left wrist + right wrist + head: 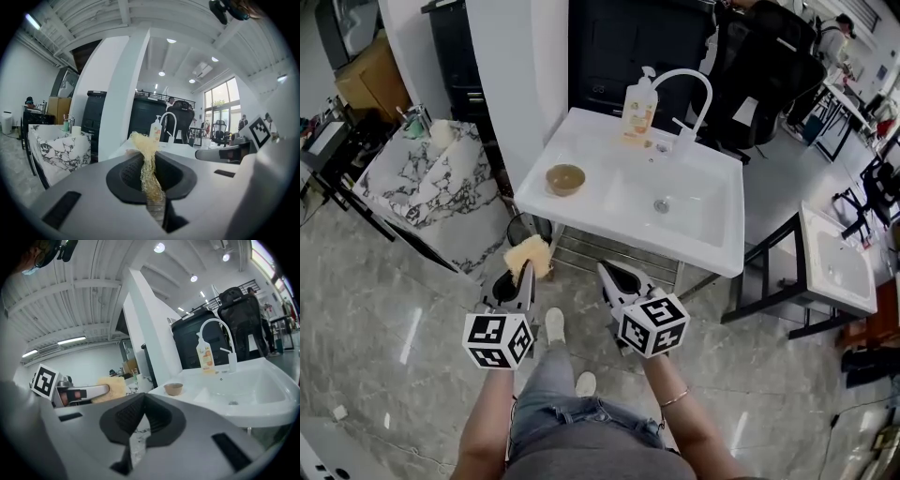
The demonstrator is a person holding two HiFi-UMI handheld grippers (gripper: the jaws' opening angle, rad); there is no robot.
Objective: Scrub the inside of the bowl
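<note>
The person is standing in front of a white sink (712, 234), and both grippers are hanging low, well apart from it. The left gripper (525, 267) is pinching a yellow scrubber (530, 255) between its jaws. The right gripper (607, 272) is holding nothing, and its jaws are pressing together.

The bowl (565, 178) is sitting on the flat left part of the sink, near the outer edge and beside the deep part. It is standing the right way up with its open side facing the ceiling. It is round, so it is not pointing any way and has no long side. The scrubber is a flat pad standing on its thin edge, and its long way is running out past the jaw tips toward the sink.

Here is what could go wrong. The bowl looks small and is resting near the edge. If the scrubber is pushing on it while nothing is holding it, it may slide, tip over or drop to the floor. The right jaws probably need to open and grab the rim first. The scrubber is soft, so a hard rub could be bending it or pulling it out of the jaws. The soap bottle (639, 111) and tap (689, 94) are standing at the back, well apart from the bowl, so bumping them seems unlikely.
</note>
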